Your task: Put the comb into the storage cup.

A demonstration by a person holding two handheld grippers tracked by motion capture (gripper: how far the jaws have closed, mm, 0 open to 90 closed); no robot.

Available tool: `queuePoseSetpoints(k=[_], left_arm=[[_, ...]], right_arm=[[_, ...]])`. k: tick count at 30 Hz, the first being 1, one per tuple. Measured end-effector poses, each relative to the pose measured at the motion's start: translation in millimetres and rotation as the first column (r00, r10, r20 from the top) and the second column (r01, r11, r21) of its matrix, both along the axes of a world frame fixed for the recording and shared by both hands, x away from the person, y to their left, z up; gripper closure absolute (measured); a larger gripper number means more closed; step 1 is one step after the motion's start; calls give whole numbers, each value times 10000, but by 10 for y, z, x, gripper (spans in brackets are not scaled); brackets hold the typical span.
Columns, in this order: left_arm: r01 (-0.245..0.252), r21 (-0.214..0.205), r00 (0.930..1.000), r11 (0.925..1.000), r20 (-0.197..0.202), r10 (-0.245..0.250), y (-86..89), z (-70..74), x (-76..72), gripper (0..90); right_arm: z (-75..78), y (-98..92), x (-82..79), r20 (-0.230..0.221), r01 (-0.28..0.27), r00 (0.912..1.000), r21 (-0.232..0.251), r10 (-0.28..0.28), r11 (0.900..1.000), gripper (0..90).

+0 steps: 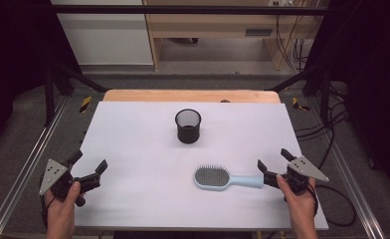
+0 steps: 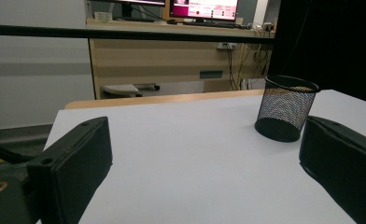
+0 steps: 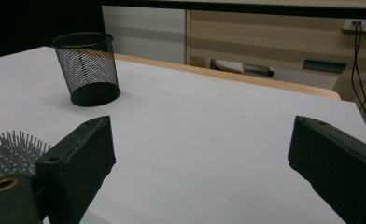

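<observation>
A light blue hairbrush [image 1: 227, 179] lies bristles up on the white table top [image 1: 133, 144], handle pointing right. Its bristles [image 3: 8, 151] show at the lower left of the right gripper view. A black mesh cup [image 1: 188, 125] stands upright at the table's middle back; it is also ahead in the cup [image 2: 286, 108] and cup [image 3: 85, 67] gripper views. My right gripper [image 1: 272, 159] is open, just right of the brush handle's end, with nothing between its jaws [image 3: 200, 135]. My left gripper [image 1: 90, 161] is open near the front left edge, with only bare table between its jaws [image 2: 204, 140].
A wooden table edge [image 1: 190, 95] shows behind the white sheet. Metal frame rails [image 1: 29, 159] run along both sides, and cables [image 1: 332, 129] lie on the floor at the right. A desk and cabinets stand beyond the table.
</observation>
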State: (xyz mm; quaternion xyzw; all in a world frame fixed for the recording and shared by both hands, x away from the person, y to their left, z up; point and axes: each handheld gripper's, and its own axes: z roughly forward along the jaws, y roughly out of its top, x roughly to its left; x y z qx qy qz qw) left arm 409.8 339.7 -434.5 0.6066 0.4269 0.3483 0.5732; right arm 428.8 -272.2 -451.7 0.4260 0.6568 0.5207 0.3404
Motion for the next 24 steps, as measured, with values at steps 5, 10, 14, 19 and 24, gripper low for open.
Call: queuePoseSetpoints(k=[5, 10, 14, 19, 24], left_arm=[[-77, -98, 9999, 9999, 105, 78, 9, 5, 11, 25], [-62, 72, 9998, 10000, 186, 61, -2, 9, 7, 25], [-61, 114, 9998, 9999, 173, 59, -6, 5, 12, 25], [-36, 129, 9998, 9999, 175, 34, -4, 4, 13, 25], [7, 234, 9999, 9997, 151, -11, -16, -2, 19, 25]], right_arm=[[10, -15, -1, -245, 173, 9996, 315, -165, 9994, 61], [29, -39, -14, -211, 359, 9992, 540, -348, 9979, 52], [63, -48, -51, -175, 631, 9979, 547, -622, 9965, 39], [75, -46, -66, -222, 807, 9966, 577, -796, 9951, 32], [84, -29, -52, -397, 984, 9946, 764, -956, 9922, 29]])
